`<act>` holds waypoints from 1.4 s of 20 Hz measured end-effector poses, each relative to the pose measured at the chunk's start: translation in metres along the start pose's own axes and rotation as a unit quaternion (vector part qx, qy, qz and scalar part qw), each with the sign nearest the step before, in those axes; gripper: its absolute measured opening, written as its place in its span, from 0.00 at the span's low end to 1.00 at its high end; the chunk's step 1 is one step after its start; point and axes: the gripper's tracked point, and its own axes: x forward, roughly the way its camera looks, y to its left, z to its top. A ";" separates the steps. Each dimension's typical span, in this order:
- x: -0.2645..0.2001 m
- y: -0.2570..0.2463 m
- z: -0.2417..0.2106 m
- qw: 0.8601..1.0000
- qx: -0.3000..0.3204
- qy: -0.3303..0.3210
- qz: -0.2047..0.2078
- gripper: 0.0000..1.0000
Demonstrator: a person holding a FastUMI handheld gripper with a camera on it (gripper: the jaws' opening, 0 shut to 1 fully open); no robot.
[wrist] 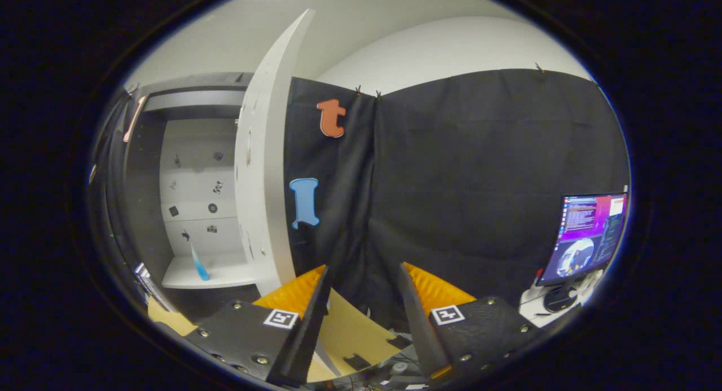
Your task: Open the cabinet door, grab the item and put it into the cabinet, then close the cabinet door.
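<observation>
So the cabinet door (265, 171) is swung wide open, edge-on just left of the fingers, and the item, a blue toothbrush-looking thing (197, 262), already sits leaning on the bottom shelf (208, 273) inside the cabinet (186, 97), well beyond and left of the gripper (364, 301). Looks to me like closing the door is what's left. I'd bring one finger around to the far face of that door near its free edge and push it round in a smooth arc, not shove it. The jaws stand parted with a clear gap between them, holding nothing and touching nothing. A monitor (589, 236) glows off to the right.
</observation>
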 end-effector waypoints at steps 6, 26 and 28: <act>-0.003 0.016 -0.001 1.000 -0.017 0.000 0.021 0.70; -0.057 0.203 -0.028 0.938 0.015 0.044 0.342 0.70; -0.052 0.217 -0.031 0.925 0.014 0.055 0.375 0.70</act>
